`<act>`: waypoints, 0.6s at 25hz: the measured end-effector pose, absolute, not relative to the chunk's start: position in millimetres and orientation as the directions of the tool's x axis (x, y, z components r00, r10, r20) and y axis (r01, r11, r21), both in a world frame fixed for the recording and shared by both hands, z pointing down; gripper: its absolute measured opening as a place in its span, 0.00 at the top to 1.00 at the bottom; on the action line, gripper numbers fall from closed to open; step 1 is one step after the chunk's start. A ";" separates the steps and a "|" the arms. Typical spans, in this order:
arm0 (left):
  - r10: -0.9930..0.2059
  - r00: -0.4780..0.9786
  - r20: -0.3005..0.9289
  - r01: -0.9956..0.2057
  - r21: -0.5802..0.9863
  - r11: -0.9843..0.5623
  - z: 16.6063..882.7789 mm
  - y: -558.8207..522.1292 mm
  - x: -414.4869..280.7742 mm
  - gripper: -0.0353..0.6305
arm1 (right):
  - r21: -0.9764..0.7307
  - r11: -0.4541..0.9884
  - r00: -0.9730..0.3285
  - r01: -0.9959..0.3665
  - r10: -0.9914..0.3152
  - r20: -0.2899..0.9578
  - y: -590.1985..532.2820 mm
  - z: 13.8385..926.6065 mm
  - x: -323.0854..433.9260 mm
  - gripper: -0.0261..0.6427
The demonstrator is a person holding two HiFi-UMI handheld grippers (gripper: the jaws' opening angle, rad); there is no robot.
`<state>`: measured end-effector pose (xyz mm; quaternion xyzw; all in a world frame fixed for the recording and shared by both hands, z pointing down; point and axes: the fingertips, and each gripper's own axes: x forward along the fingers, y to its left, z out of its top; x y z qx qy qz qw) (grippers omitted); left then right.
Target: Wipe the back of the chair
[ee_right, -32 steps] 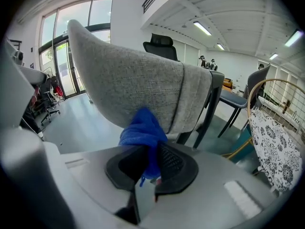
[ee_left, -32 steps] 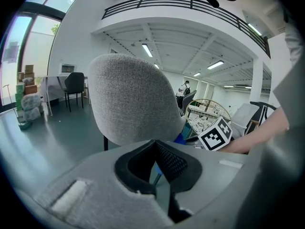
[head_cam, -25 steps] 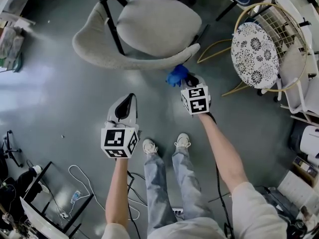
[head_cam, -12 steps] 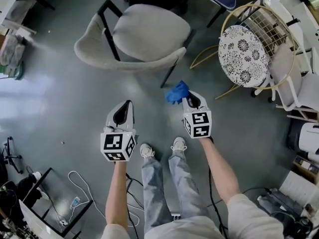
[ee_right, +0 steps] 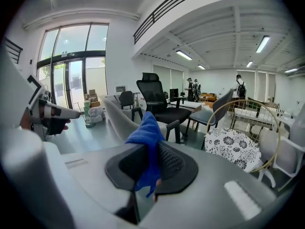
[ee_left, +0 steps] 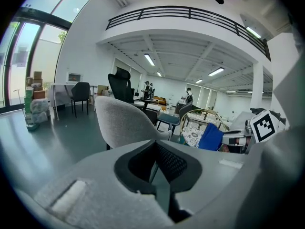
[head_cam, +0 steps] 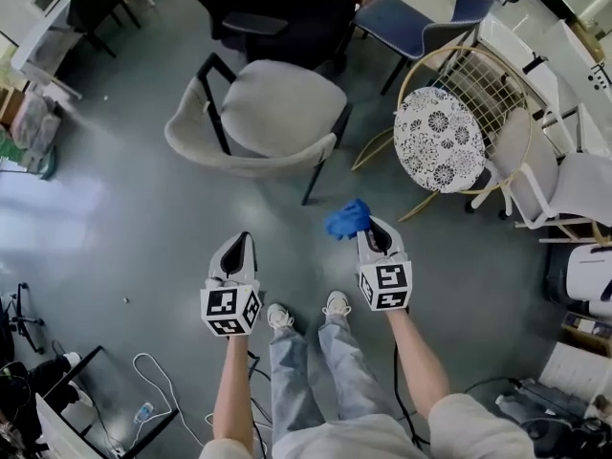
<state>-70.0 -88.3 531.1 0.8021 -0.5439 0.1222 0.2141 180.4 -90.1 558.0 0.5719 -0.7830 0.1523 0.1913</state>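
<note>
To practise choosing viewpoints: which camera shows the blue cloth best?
The right gripper view: the cloth sits centre, close up, pinched in the right tool. The head view shows the cloth small from above; the left gripper view shows only a distant patch.

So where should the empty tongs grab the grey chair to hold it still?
Probably the top edge of the backrest of the grey chair, coming from above on the person's side. That edge is a thin curved band nearest them; the seat is far too wide. The left tongs are shut, so they'd open first; the right tongs hold the blue cloth.
</note>
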 end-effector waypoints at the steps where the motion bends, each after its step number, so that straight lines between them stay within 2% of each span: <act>1: -0.822 0.375 0.429 -0.926 0.210 -0.313 526.5 -87.3 -69.9 0.94 | -0.016 0.298 -0.271 -0.954 -0.843 0.464 -90.0 548.2 182.2 0.90; 15: -0.885 0.316 0.343 -0.946 0.181 -0.267 385.5 -85.3 -90.9 0.94 | 0.009 0.268 -0.249 -0.963 -0.906 0.342 -100.4 381.8 197.0 0.90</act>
